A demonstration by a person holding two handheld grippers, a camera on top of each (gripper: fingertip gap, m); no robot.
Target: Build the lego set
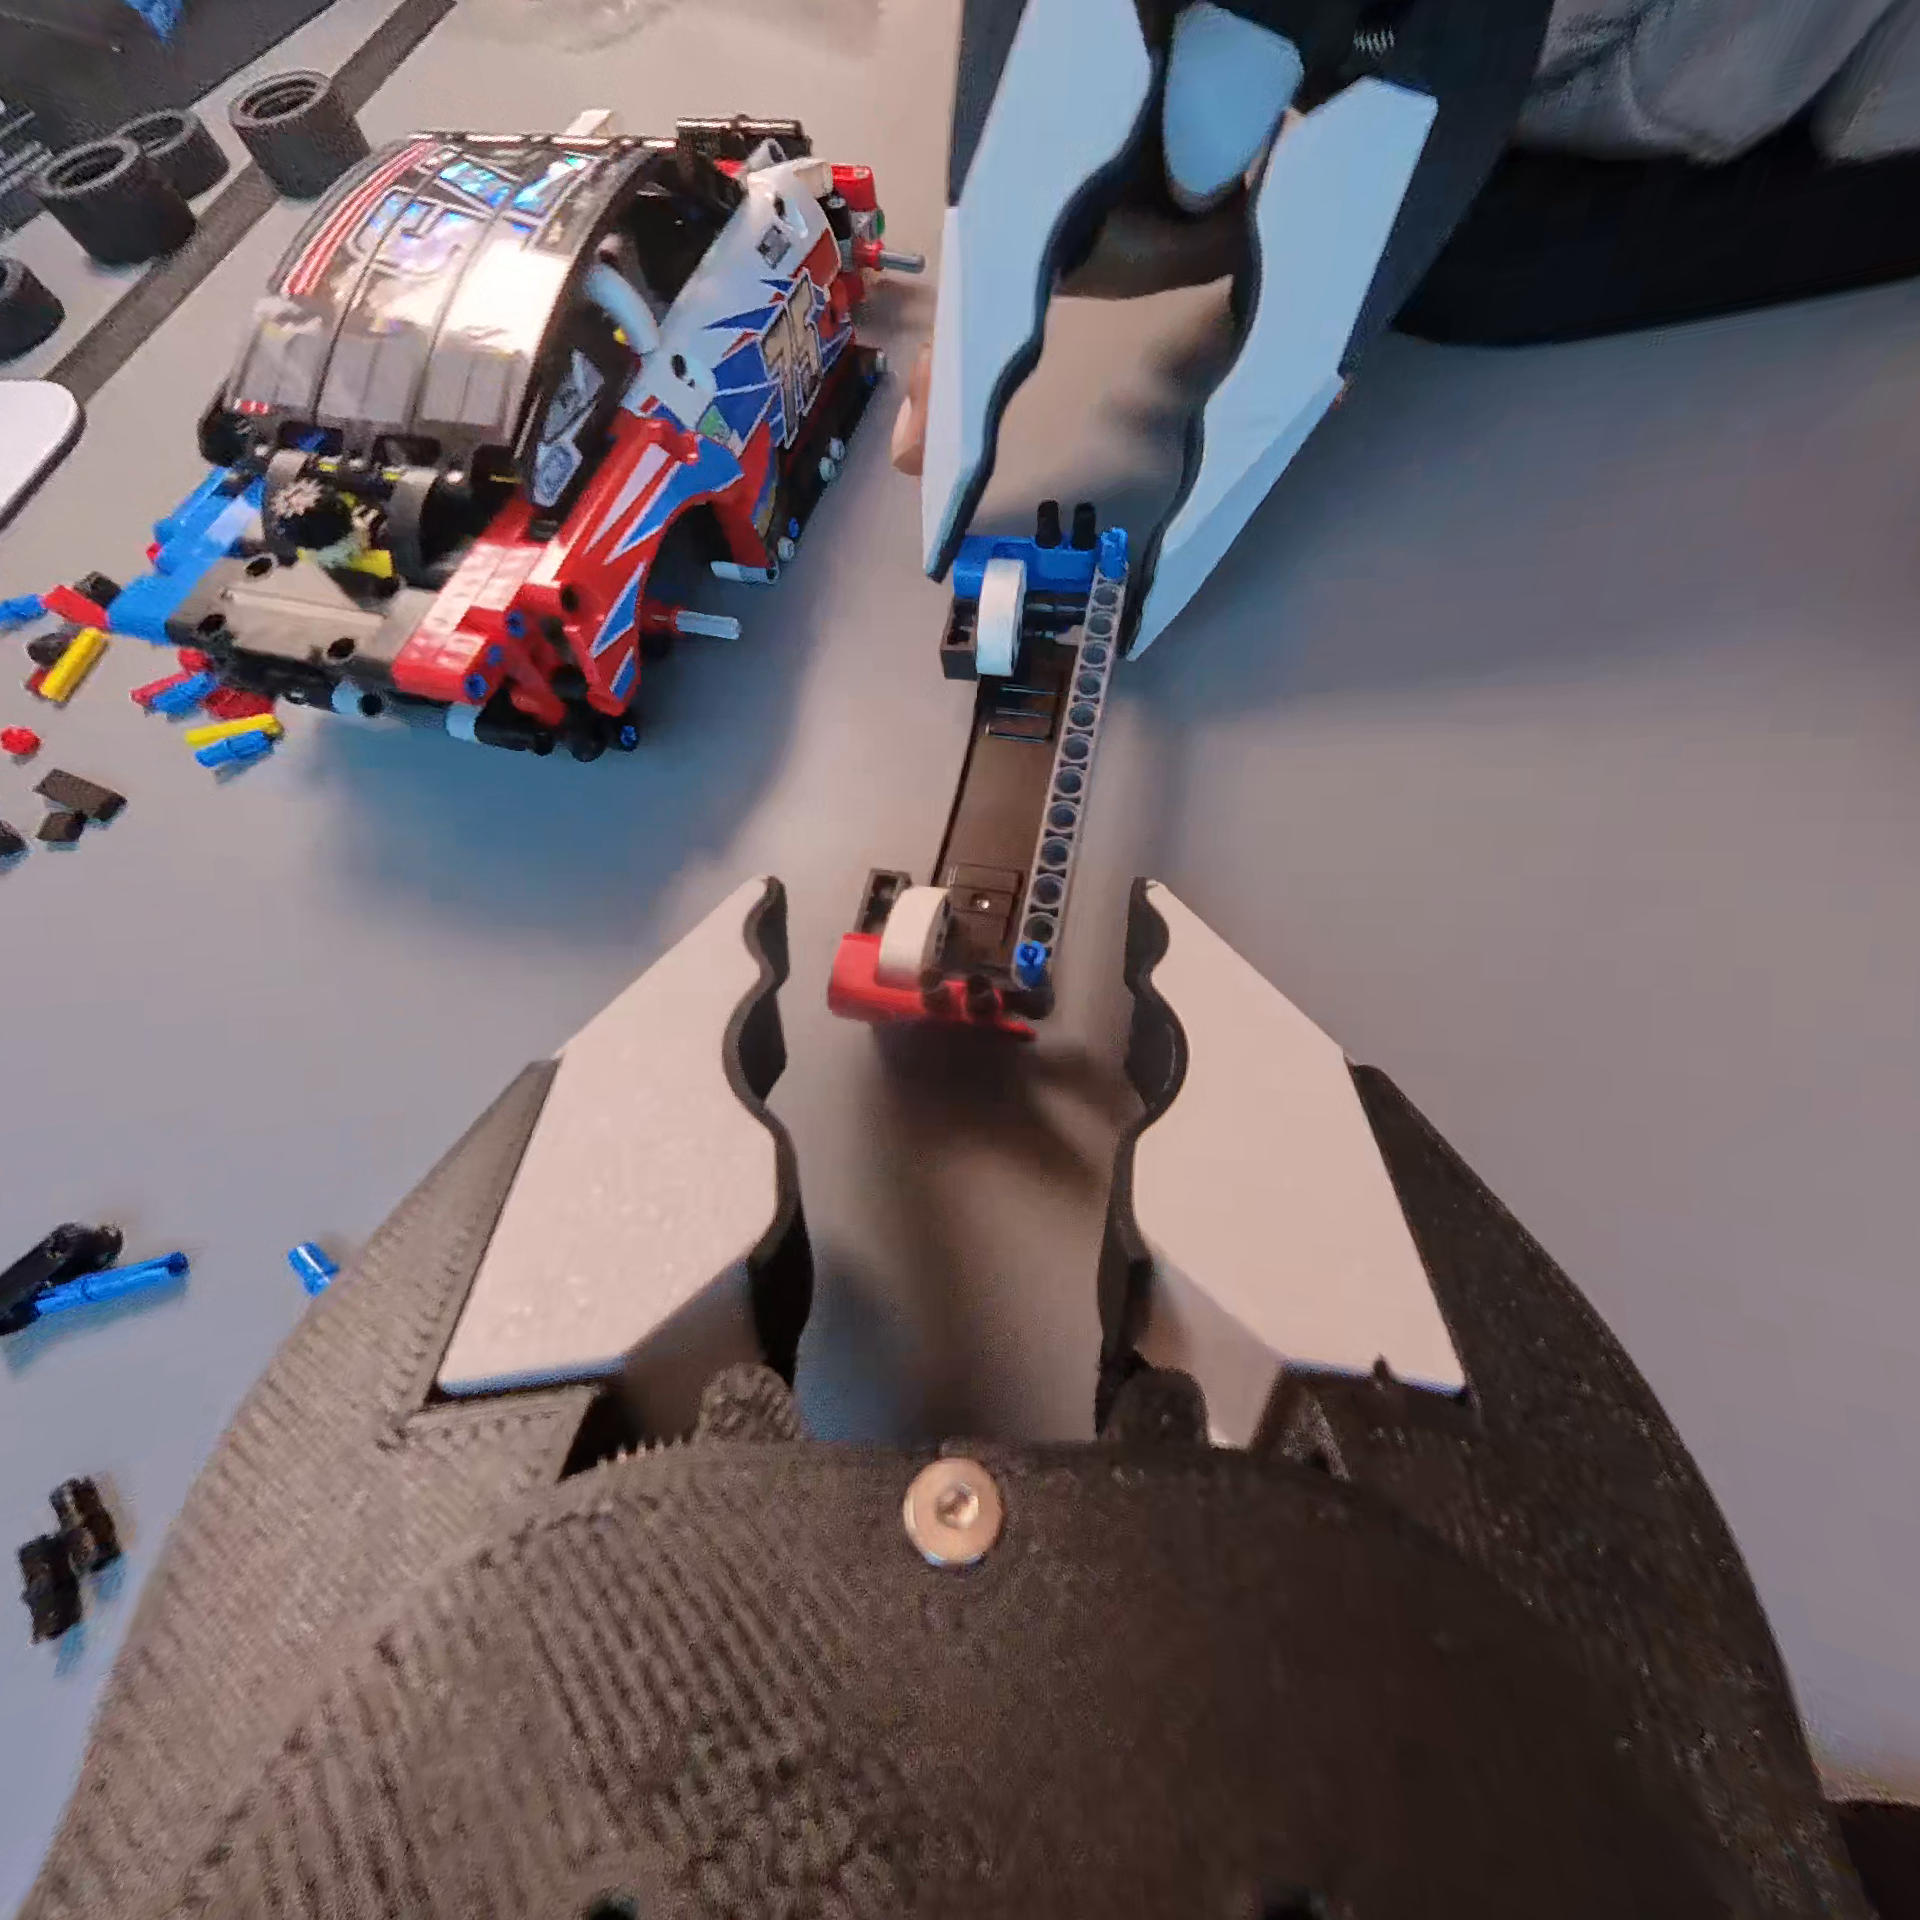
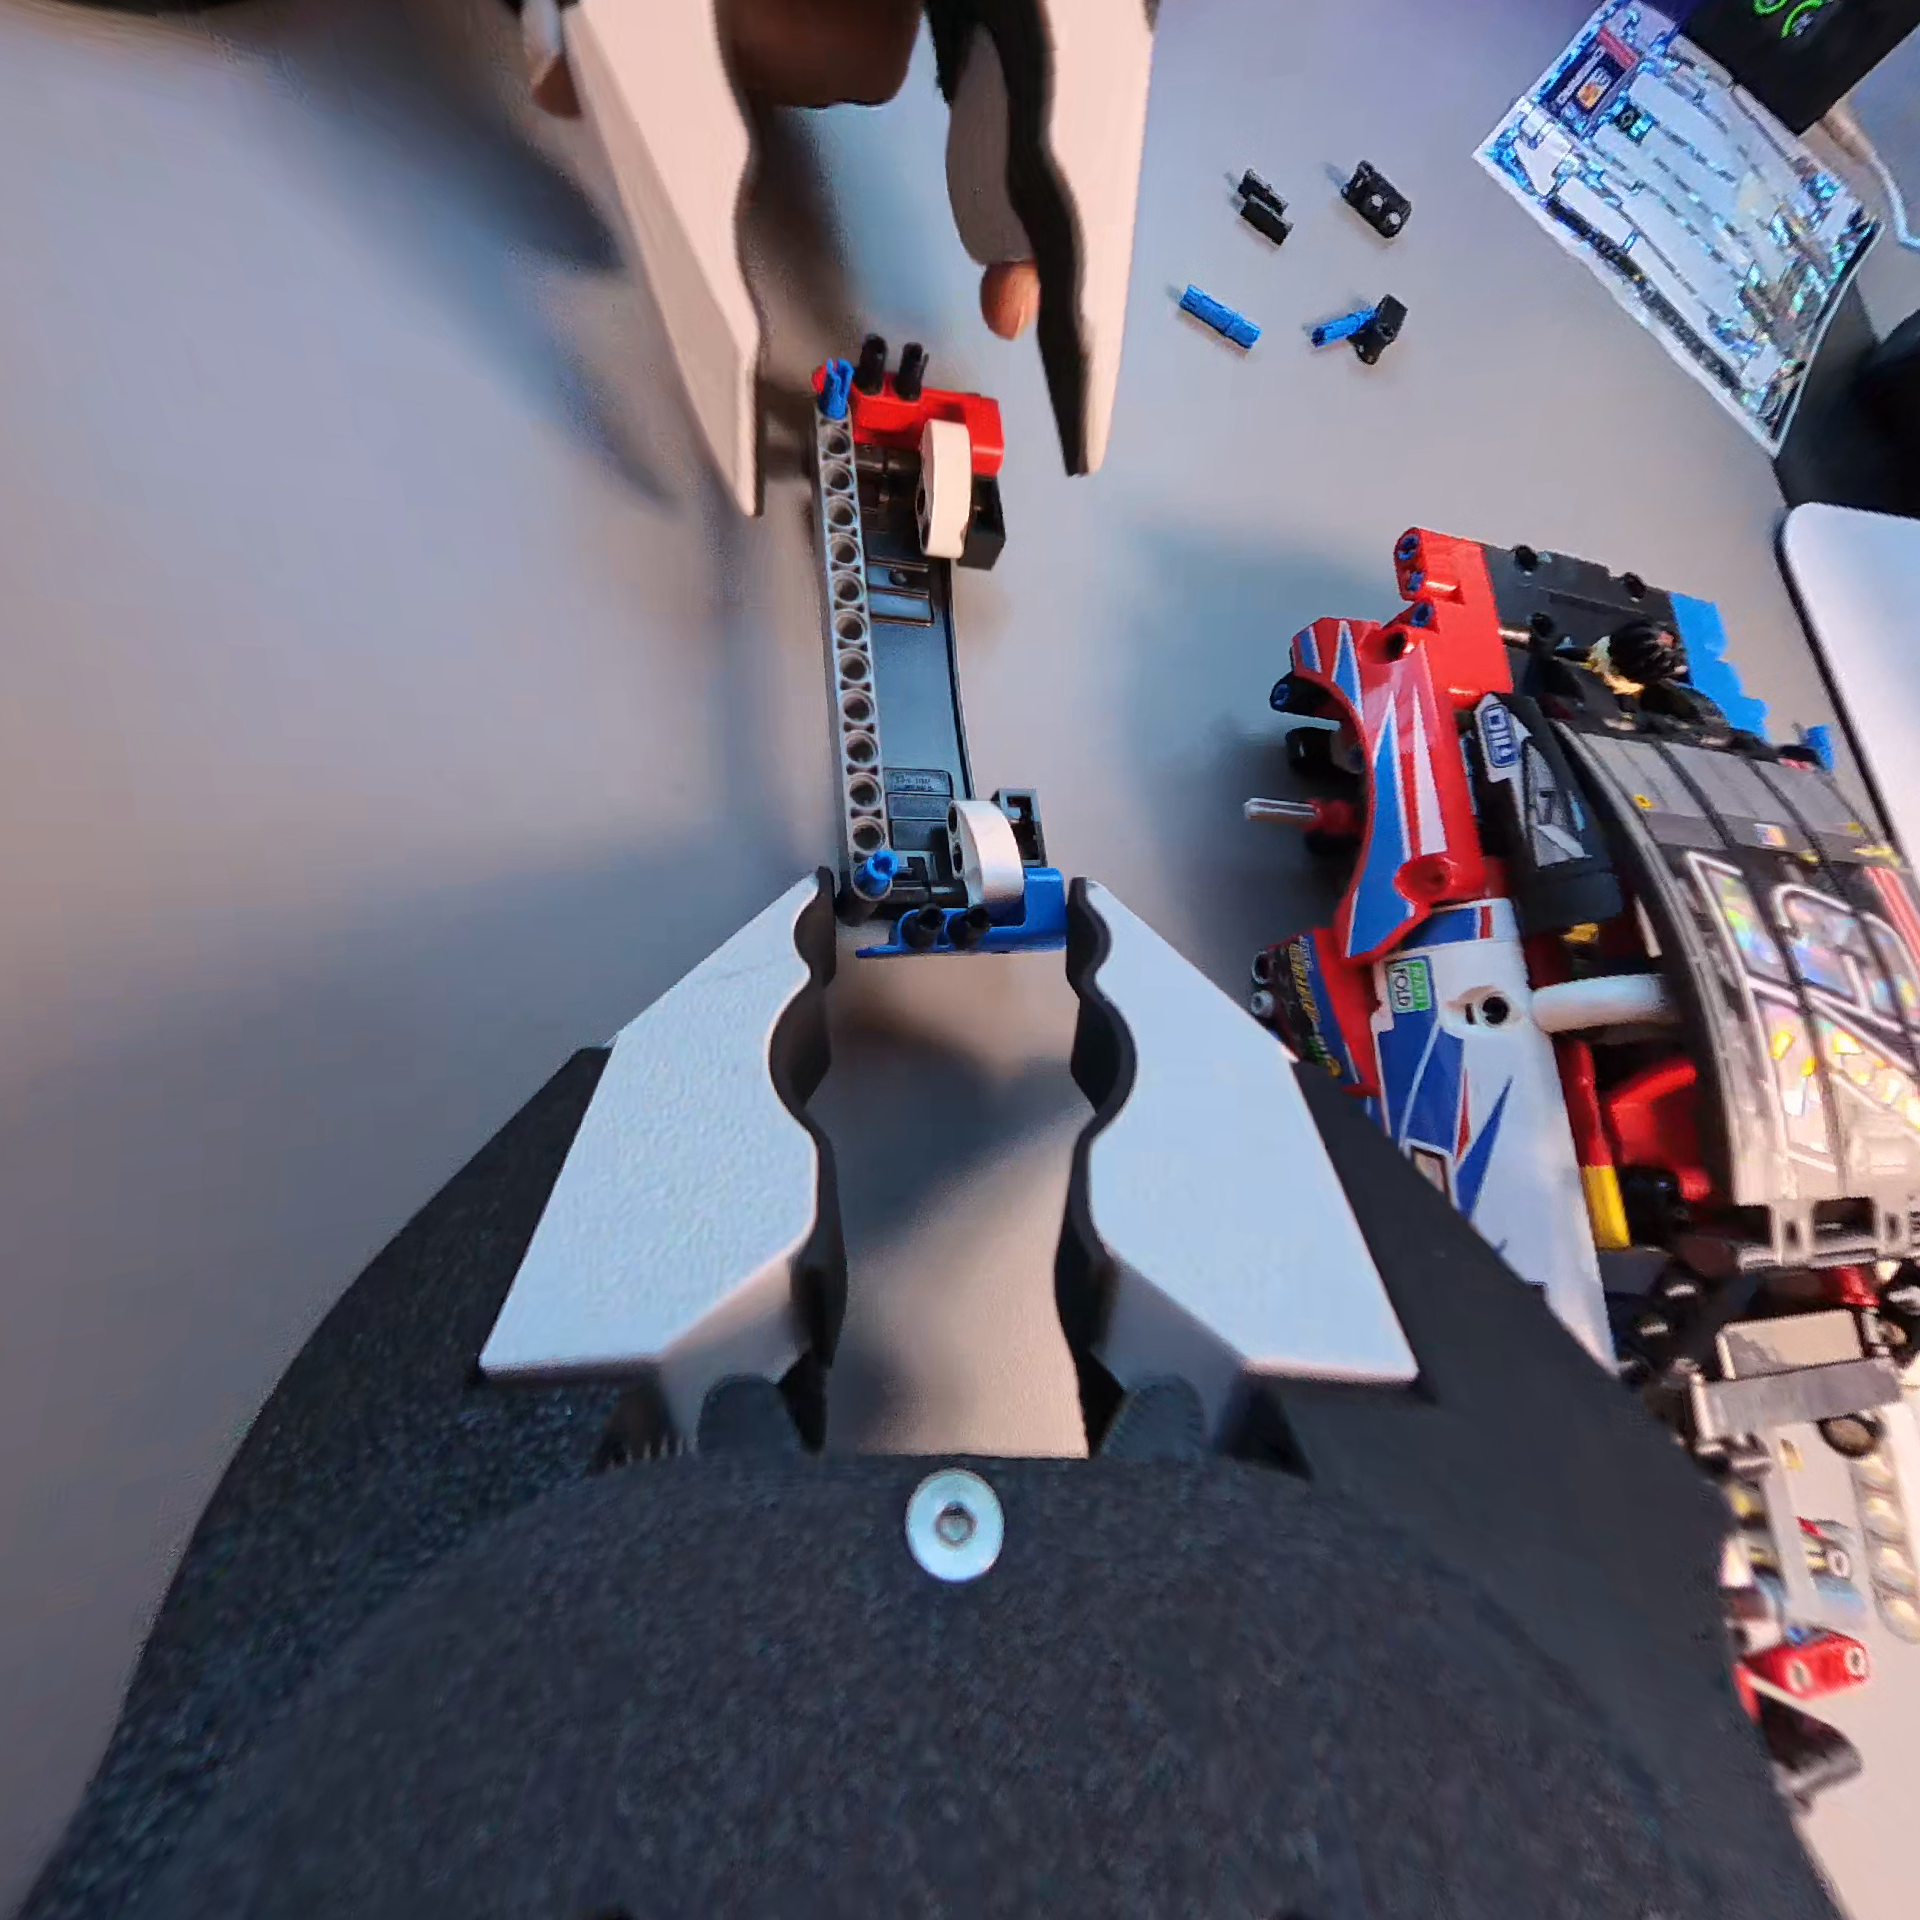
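Subassembly under work: a long black frame (image 1: 1013, 774) with a grey perforated beam along one edge, a white wheel-like part at each end, a red piece at one end and a blue piece at the other. It lies flat on the grey tabletop (image 1: 1507, 831), between my two tools. My left hand-held gripper (image 1: 954, 914) sits at the red end, fingers spread wide, clear of the part. My right hand-held gripper (image 2: 951, 904) brackets the blue end, also spread; its tips appear just beside the blue piece, though I cannot confirm contact. Beside the frame stands the partly built red, white and blue car body (image 1: 540, 416). Loose blue and black pins (image 2: 1299, 270) lie scattered nearby, black tyres (image 1: 156, 166) behind the car, and an instruction sheet (image 2: 1683, 197) at the tabletop's edge.
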